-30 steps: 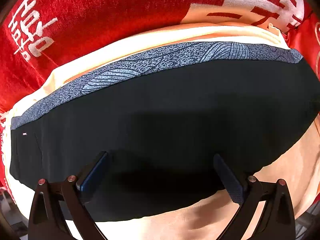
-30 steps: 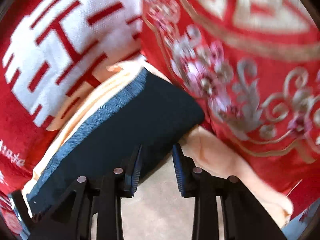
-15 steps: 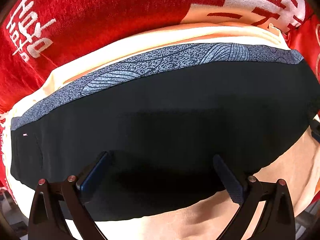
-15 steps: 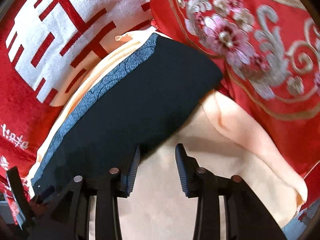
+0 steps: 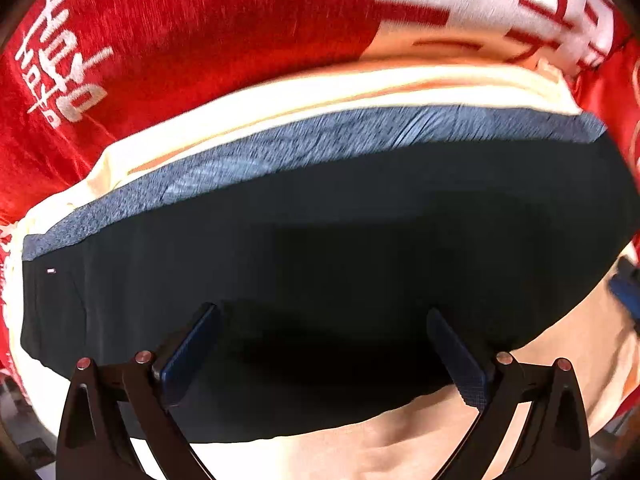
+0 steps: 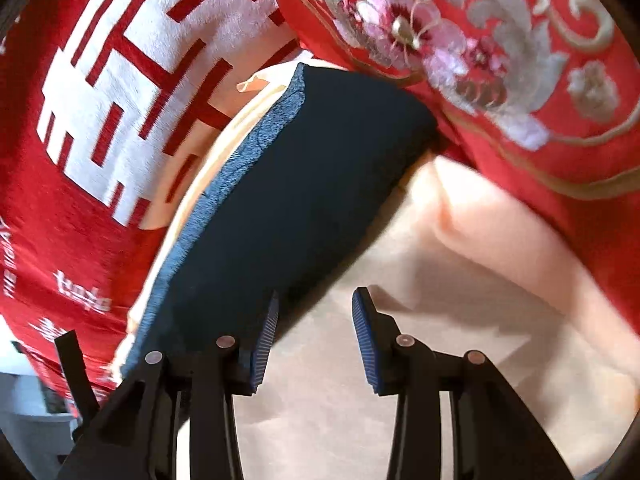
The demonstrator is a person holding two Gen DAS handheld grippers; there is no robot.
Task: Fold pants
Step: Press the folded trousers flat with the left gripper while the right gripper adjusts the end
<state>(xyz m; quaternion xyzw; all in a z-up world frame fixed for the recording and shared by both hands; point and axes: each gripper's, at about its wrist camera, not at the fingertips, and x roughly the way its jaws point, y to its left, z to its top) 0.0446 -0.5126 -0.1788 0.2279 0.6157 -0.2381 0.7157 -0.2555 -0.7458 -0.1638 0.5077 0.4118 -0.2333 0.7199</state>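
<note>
The dark navy pants (image 5: 320, 248) lie folded flat on a peach sheet (image 5: 400, 436), with a blue-grey patterned waistband (image 5: 320, 136) along the far edge. My left gripper (image 5: 320, 344) is wide open just above the near part of the pants, holding nothing. In the right wrist view the pants (image 6: 280, 200) run diagonally. My right gripper (image 6: 316, 336) is open and empty at their near right edge, its left finger over the pants' edge and its right finger over the sheet (image 6: 440, 320).
A red blanket with white characters (image 5: 200, 40) lies behind the pants. A red embroidered floral cushion (image 6: 500, 60) presses against the pants' far right end. The right gripper's blue pad (image 5: 624, 292) shows at the right edge of the left wrist view.
The right gripper has pulled back and lifted, so more pants and sheet show, and its jaws have spread wider. The left gripper has barely moved.
</note>
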